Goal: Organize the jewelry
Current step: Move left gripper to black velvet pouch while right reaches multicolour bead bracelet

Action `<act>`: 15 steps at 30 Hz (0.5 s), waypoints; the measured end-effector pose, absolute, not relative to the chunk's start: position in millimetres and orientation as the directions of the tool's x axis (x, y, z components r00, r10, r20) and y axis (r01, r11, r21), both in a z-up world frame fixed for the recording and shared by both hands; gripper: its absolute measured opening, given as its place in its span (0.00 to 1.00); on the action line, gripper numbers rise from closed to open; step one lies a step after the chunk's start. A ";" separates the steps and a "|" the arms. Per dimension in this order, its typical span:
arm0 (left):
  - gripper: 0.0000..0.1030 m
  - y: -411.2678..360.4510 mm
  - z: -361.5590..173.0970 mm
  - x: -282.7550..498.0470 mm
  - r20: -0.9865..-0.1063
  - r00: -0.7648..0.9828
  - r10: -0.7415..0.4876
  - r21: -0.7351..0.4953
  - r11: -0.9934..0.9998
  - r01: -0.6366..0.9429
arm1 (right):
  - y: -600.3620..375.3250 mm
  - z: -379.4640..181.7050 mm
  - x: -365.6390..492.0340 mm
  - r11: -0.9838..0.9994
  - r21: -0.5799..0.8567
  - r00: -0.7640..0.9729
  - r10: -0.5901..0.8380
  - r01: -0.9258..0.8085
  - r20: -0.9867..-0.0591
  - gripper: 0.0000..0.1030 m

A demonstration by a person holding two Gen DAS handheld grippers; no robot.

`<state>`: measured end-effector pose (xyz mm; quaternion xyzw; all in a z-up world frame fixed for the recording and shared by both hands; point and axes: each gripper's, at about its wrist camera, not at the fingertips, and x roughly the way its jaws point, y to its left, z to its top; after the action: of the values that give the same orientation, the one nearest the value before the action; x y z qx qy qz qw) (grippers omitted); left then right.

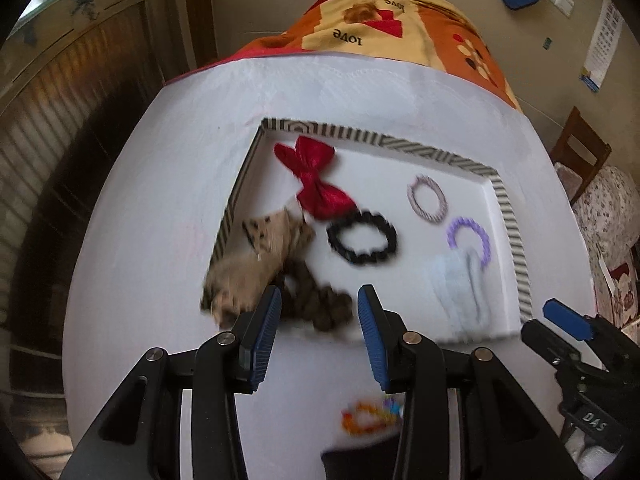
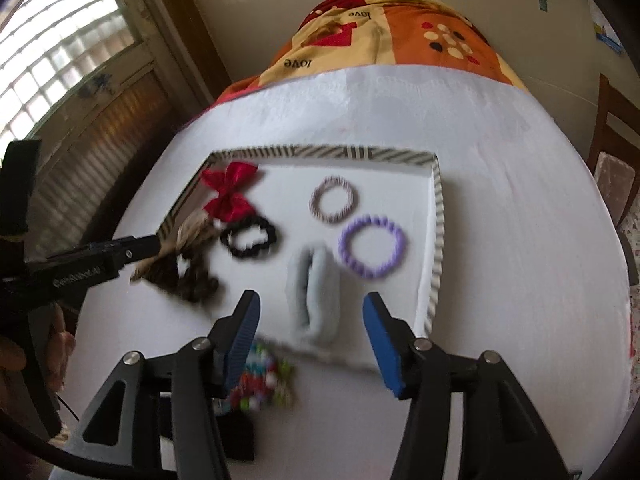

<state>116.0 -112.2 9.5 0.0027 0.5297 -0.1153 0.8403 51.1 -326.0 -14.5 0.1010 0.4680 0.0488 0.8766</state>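
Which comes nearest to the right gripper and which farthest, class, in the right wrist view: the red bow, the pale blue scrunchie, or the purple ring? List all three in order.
From the right gripper:
1. Pale blue scrunchie, lying just ahead between the open jaws.
2. Purple ring, farther in, toward the tray's right side.
3. Red bow, in the tray's far left corner.

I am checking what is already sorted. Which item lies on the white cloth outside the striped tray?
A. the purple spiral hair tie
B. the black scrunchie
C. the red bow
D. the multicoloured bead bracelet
D: the multicoloured bead bracelet lies on the cloth in front of the striped tray, near the right gripper's fingers.
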 end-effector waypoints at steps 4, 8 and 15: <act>0.17 -101.7 10.6 88.2 -0.893 0.404 -0.197 -0.134 0.975 0.179 | -323.5 -19.5 22.0 0.974 0.226 0.539 0.188 0.004 -0.821 0.55; 0.17 -94.8 4.2 63.6 -0.903 0.374 -0.209 -0.154 0.973 0.172 | -321.1 -29.6 -1.0 0.972 0.233 0.518 0.199 0.000 -0.832 0.55; 0.17 -93.3 -16.5 29.1 -0.917 0.307 -0.254 -0.198 0.959 0.201 | -319.6 -44.1 -22.9 0.971 0.240 0.482 0.211 -0.001 -0.850 0.55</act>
<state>29.1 -93.3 -16.5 -0.0232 0.5717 -0.1408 0.8080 -22.9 -319.6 -44.1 0.1041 0.5050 0.0618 0.8546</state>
